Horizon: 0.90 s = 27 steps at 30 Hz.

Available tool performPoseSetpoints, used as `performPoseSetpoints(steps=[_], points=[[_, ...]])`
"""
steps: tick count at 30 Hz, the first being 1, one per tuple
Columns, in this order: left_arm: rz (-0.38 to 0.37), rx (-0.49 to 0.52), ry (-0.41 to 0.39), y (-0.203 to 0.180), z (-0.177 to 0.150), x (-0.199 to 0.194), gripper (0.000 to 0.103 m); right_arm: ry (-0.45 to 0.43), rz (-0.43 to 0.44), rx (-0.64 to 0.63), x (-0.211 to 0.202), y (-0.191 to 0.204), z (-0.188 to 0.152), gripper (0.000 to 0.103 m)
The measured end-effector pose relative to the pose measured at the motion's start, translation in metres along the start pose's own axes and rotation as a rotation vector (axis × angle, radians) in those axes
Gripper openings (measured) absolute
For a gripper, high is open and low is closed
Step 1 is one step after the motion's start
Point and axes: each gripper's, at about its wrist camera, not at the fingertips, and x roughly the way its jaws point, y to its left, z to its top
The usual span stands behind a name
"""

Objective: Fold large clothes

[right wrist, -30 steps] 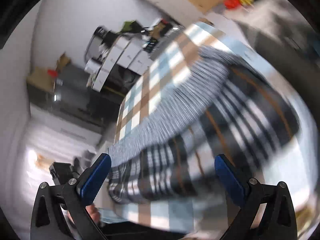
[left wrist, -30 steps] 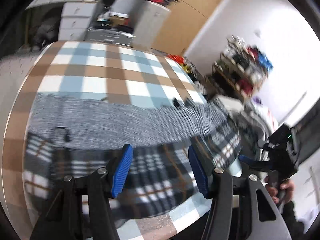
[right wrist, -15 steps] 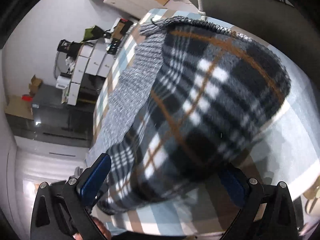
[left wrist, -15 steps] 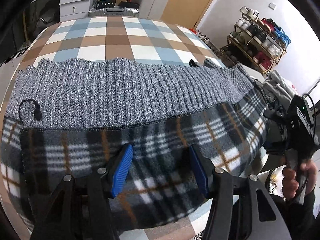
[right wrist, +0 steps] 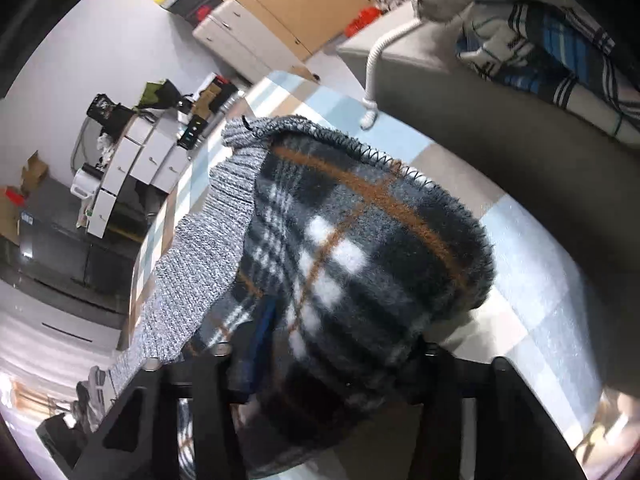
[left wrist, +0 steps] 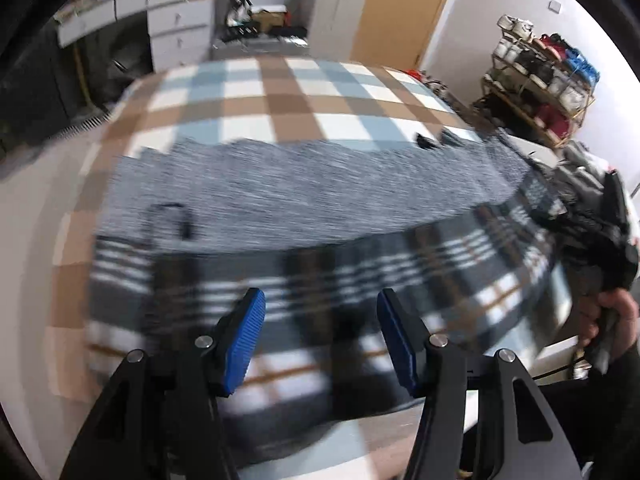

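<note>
One garment on the table, two hand-held grippers at its near edge.

A single garment (left wrist: 320, 216), grey knit outside with a plaid fleece lining, lies spread across the checked table (left wrist: 280, 96). The left hand-held gripper (left wrist: 320, 340) hovers over the plaid part, its two blue pads apart with nothing pinched between them. The right hand-held gripper (right wrist: 332, 364) is closing on a bunched fold of the plaid fleece, which sits between its jaws and hides both pads. One hand (left wrist: 616, 316) shows, holding the right gripper's handle.
</note>
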Motion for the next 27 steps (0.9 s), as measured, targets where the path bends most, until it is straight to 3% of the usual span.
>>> performPoseSetpoints(steps=[4, 8, 13, 15, 18, 23, 25, 27], points=[[-0.011, -0.035, 0.064, 0.015, -0.002, 0.017, 0.053, -0.094, -0.058, -0.177, -0.016, 0.022, -0.007, 0.028], [0.038, 0.004, 0.063, 0.002, -0.001, 0.021, 0.053, -0.198, -0.116, -0.356, -0.03, 0.054, -0.019, 0.025], [0.054, 0.025, 0.07, 0.0, 0.0, 0.022, 0.053, -0.311, -0.112, -0.514, -0.047, 0.087, -0.031, 0.024], [0.033, 0.013, 0.072, 0.004, 0.0, 0.021, 0.053, -0.296, -0.098, -0.551, -0.046, 0.095, -0.033, 0.024], [0.0, -0.003, 0.077, 0.01, 0.002, 0.02, 0.053, -0.211, -0.068, -0.434, -0.033, 0.077, -0.021, 0.025], [-0.022, -0.009, 0.085, 0.011, 0.003, 0.02, 0.053, -0.047, 0.099, -0.095, -0.01, 0.015, 0.007, 0.033], [-0.036, -0.015, 0.089, 0.013, 0.003, 0.017, 0.053, 0.002, 0.141, -0.003, -0.001, 0.001, 0.013, 0.041], [-0.061, -0.031, 0.086, 0.016, 0.001, 0.012, 0.053, 0.032, 0.168, 0.047, 0.007, -0.006, 0.017, 0.056]])
